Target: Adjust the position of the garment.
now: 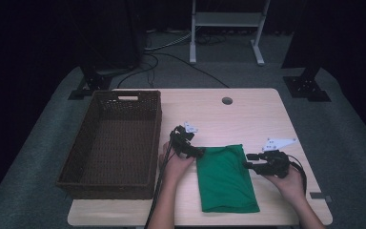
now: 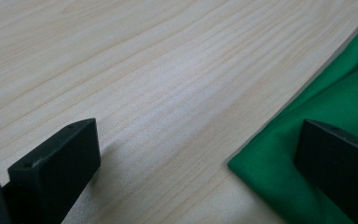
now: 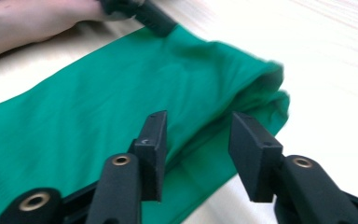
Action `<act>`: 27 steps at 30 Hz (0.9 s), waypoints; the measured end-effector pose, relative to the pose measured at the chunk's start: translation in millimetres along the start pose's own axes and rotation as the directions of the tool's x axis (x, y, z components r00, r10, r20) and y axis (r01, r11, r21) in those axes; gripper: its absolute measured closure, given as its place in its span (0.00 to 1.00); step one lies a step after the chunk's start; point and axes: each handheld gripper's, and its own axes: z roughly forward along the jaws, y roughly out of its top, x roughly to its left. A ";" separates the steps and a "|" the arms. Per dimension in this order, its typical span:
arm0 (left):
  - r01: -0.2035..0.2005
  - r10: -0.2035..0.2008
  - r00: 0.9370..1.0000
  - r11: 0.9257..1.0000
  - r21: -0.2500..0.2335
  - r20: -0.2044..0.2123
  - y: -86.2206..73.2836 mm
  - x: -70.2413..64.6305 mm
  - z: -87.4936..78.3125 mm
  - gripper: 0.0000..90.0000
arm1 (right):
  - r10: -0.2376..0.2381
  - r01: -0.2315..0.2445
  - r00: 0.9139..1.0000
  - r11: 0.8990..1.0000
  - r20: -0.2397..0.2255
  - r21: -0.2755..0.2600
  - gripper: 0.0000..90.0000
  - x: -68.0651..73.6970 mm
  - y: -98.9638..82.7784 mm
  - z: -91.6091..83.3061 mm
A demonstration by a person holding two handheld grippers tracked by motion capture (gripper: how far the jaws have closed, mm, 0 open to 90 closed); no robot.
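Folding the green cloth garment (image 1: 226, 179) was the job in hand, and it lay flat on the pale wooden table (image 1: 248, 112), already doubled into a long rectangle just right of the dark brown wicker basket (image 1: 112, 143), which stood empty. I had the left gripper (image 1: 194, 151) at the garment's far left corner. In the left gripper view its jaws stood spread wide, one over bare wood and the other over the cloth's edge (image 2: 279, 168), pinching nothing. The right gripper (image 1: 249, 162) sat at the far right edge of the garment. Seen along its own jaws, they were partly spread with the thick folded edge (image 3: 256, 93) just ahead of them, and no fabric was between the pads that I could make out.

To do the next fold well, I judged both jaws needed to go lower and slide under all the layers at each far corner, not just the top one, since the right edge looked bulky and could split apart. I would close both together, lift only enough to clear the table, and carry the far edge toward the near one evenly, keeping the cloth taut between the grippers so it landed square.
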 end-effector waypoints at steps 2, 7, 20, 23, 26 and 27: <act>0.000 0.000 1.000 1.000 0.000 0.000 0.0 0.0 0.0 0.00 | 0.011 -0.011 1.000 1.000 0.009 0.014 0.66 -5.8 4.8 8.0; -0.001 0.001 1.000 1.000 0.000 0.000 0.0 0.0 0.0 0.00 | 0.016 -0.016 1.000 0.999 0.003 0.040 0.87 -14.4 8.7 25.1; 0.000 0.000 1.000 1.000 0.000 -0.001 0.0 0.0 0.0 0.00 | 0.023 -0.027 0.995 0.999 0.098 0.041 0.76 -34.9 8.8 34.6; -0.001 0.001 1.000 1.000 0.001 -0.001 0.1 0.0 0.0 0.00 | 0.072 -0.070 0.994 0.997 0.077 -0.033 0.53 -41.7 5.9 28.3; -0.001 0.001 1.000 1.000 0.001 -0.002 0.1 -0.1 0.0 0.00 | 0.074 -0.068 0.995 0.993 0.066 -0.093 0.28 -43.3 12.2 24.5; -0.001 0.001 1.000 1.000 0.001 -0.001 0.1 0.0 0.1 0.00 | 0.066 -0.060 0.995 0.994 0.072 -0.091 0.24 -43.0 15.0 26.3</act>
